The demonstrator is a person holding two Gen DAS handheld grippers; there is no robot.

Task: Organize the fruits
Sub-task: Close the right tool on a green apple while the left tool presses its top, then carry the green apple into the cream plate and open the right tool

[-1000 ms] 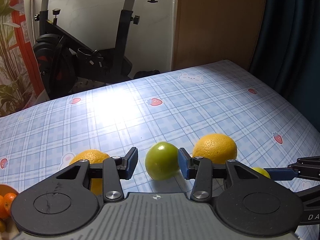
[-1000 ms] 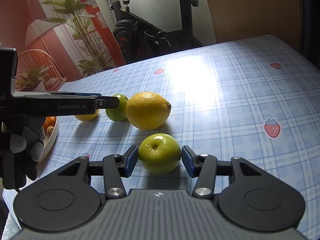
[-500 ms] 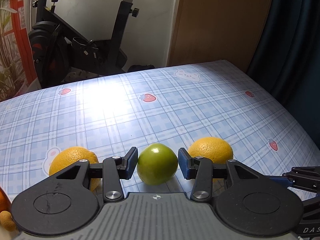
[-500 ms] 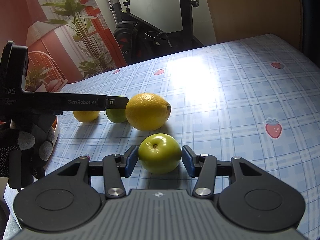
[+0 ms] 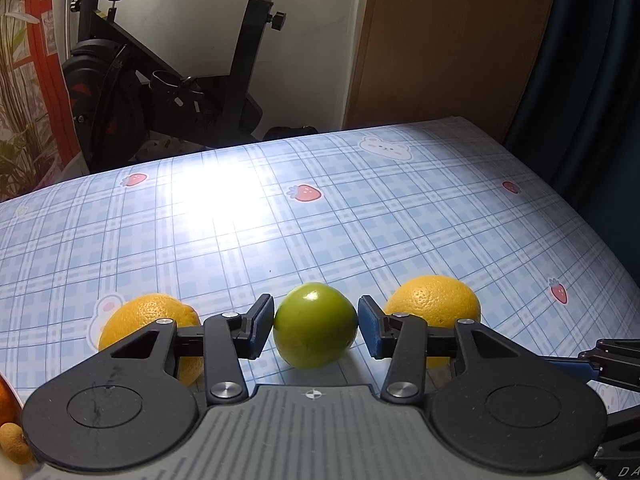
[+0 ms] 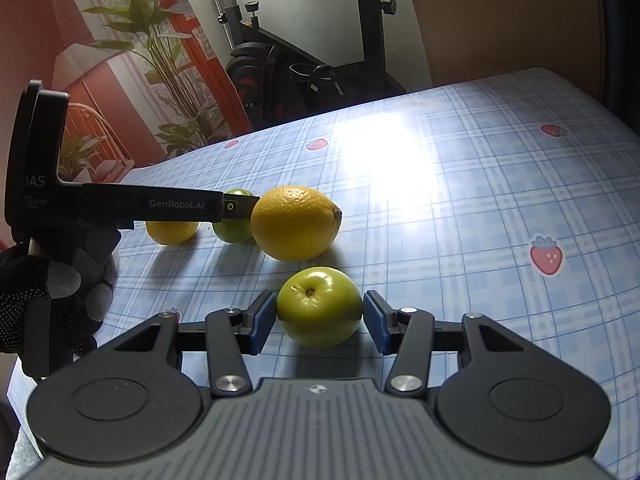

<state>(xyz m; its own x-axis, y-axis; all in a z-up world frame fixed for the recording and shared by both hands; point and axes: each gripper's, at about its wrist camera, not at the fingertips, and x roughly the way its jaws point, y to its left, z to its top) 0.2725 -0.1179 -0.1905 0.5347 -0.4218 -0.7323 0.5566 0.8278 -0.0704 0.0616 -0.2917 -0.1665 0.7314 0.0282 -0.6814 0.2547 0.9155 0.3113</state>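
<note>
In the left wrist view a round green fruit (image 5: 315, 326) rests on the table between the open fingers of my left gripper (image 5: 316, 330), with small gaps on both sides. An orange (image 5: 150, 330) lies to its left and another orange (image 5: 434, 304) to its right. In the right wrist view a green apple (image 6: 319, 306) sits on the table between the open fingers of my right gripper (image 6: 320, 322), close to both pads. Beyond it lie a large orange (image 6: 296, 222), the green fruit (image 6: 234, 222) and the other orange (image 6: 172, 232), with the left gripper (image 6: 240, 206) reaching in from the left.
The table has a blue plaid cloth (image 5: 280, 220) with strawberry prints. A bowl edge with small orange fruits (image 5: 8, 408) shows at the lower left. An exercise bike (image 5: 168, 92) and plants (image 6: 160, 60) stand beyond the far table edge. A gloved hand (image 6: 48, 300) holds the left gripper.
The left gripper moved forward and left, centring the green fruit between its fingers. The right gripper and its apple have not moved.
</note>
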